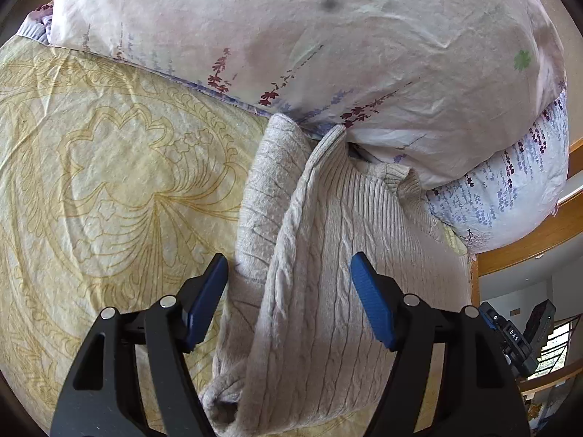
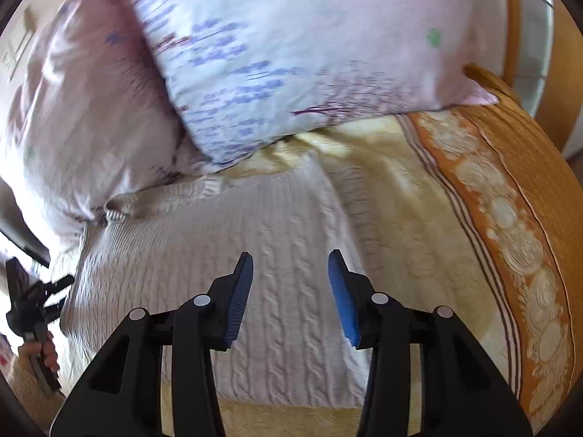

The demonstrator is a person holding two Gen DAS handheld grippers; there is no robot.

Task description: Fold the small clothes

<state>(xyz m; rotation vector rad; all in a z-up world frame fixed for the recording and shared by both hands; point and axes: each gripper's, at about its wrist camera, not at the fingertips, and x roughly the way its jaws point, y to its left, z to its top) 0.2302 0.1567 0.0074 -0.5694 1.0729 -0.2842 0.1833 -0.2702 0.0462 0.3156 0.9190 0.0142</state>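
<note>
A beige cable-knit sweater (image 1: 320, 255) lies on a yellow patterned bedsheet (image 1: 91, 167), its left sleeve folded over the body and its collar against the pillows. My left gripper (image 1: 289, 280) is open just above the folded sleeve edge, holding nothing. In the right wrist view the sweater (image 2: 226, 255) lies flat. My right gripper (image 2: 289, 284) is open above its lower right part, empty. The left gripper (image 2: 32, 309) shows at the far left there, held in a hand. The right gripper (image 1: 517, 331) shows at the right edge of the left wrist view.
Two floral pillows (image 1: 309, 36) (image 2: 291, 54) lie against the sweater's top edge. An orange patterned sheet border (image 2: 510, 218) runs along the bed's right edge. A wooden bed frame (image 1: 539, 236) stands beyond the pillows.
</note>
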